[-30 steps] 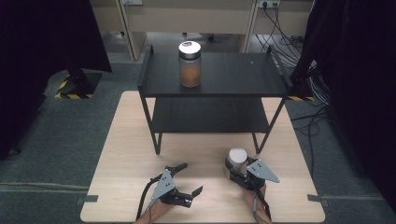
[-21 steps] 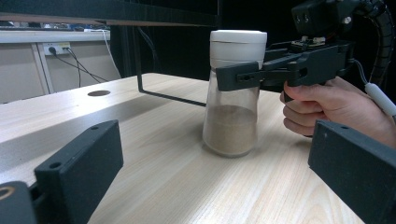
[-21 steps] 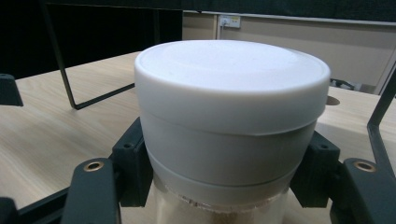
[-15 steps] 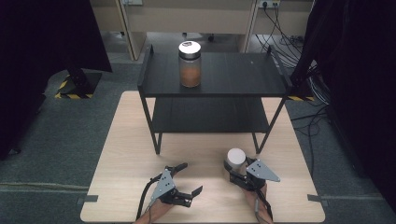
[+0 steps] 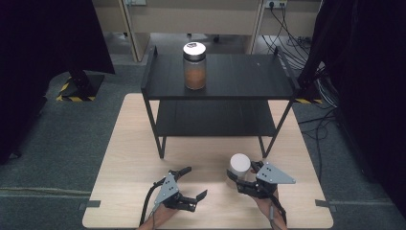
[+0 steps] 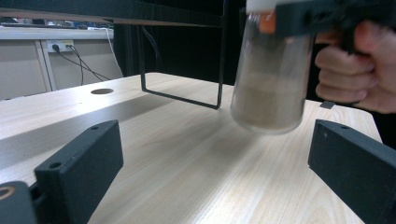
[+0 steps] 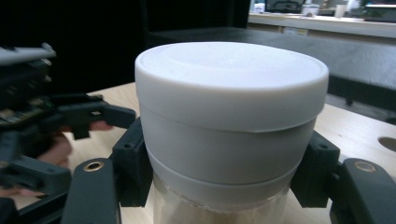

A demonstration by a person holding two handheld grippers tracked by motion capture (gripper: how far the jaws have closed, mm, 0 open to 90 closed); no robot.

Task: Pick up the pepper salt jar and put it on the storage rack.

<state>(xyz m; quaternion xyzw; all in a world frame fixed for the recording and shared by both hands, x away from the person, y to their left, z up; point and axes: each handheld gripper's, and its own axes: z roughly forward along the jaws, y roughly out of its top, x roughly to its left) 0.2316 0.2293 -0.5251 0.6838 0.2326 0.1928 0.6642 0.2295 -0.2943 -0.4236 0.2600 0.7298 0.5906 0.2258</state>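
Observation:
A glass jar (image 5: 239,166) with a white lid and brown powder inside hangs just above the wooden table (image 5: 129,143) at the front right. My right gripper (image 5: 242,174) is shut on it below the lid. In the right gripper view the lid (image 7: 231,93) sits between both pads (image 7: 133,163). The left gripper view has this jar (image 6: 271,88) clear of the tabletop. My left gripper (image 5: 195,182) rests at the front centre, open, with nothing between its jaws. A second jar (image 5: 194,67) of brown powder stands on the top of the black shelf (image 5: 239,76).
The black two-tier shelf stands at the back half of the table, its lower tier (image 5: 215,117) bare. Its thin legs (image 5: 163,143) come down just beyond my grippers. Grey carpet (image 5: 57,143) surrounds the table, with cables (image 5: 325,96) at the right.
My right gripper has risen with the white-lidded jar, lifting it off the table. The left gripper has stayed where it was.

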